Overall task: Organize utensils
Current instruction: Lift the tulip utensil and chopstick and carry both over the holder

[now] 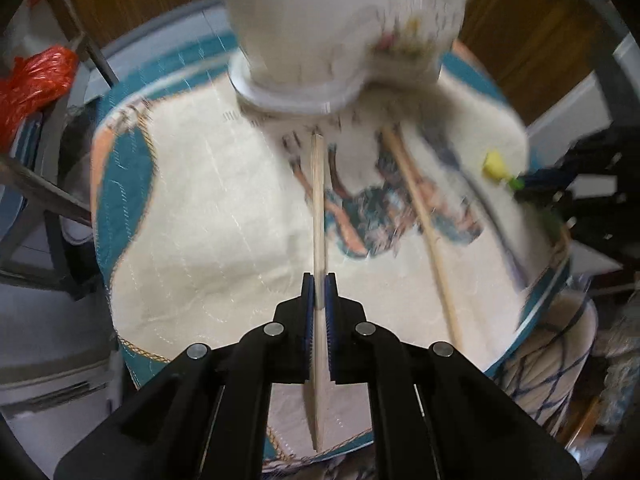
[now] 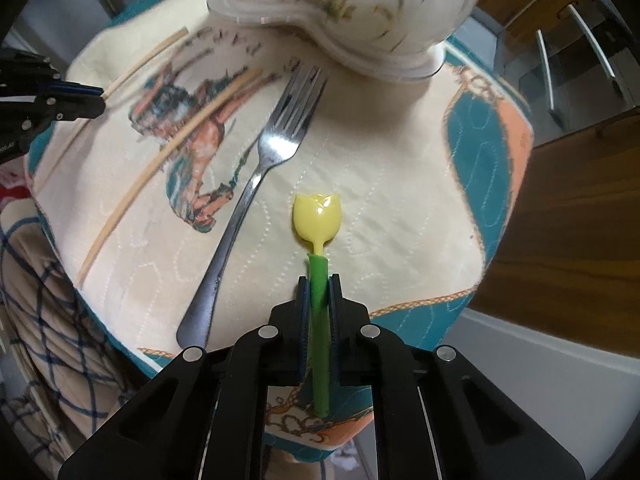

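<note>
Both grippers loaded, nothing in the holder yet as far as shown.
Left wrist: left gripper [image 1: 319, 280] jaws closed on a chopstick [image 1: 318, 208], aimed at holder [image 1: 320, 40] at mat's [image 1: 200, 208] far edge; 2nd chopstick [image 1: 420, 216] loose. Right wrist: right gripper [image 2: 318, 280] jaws closed on tulip spoon [image 2: 317, 220]; fork [image 2: 256, 176] left on mat.

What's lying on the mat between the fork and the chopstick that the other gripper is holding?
A second chopstick lies loose on the mat between the fork and the held chopstick, clearest in the right wrist view.
</note>
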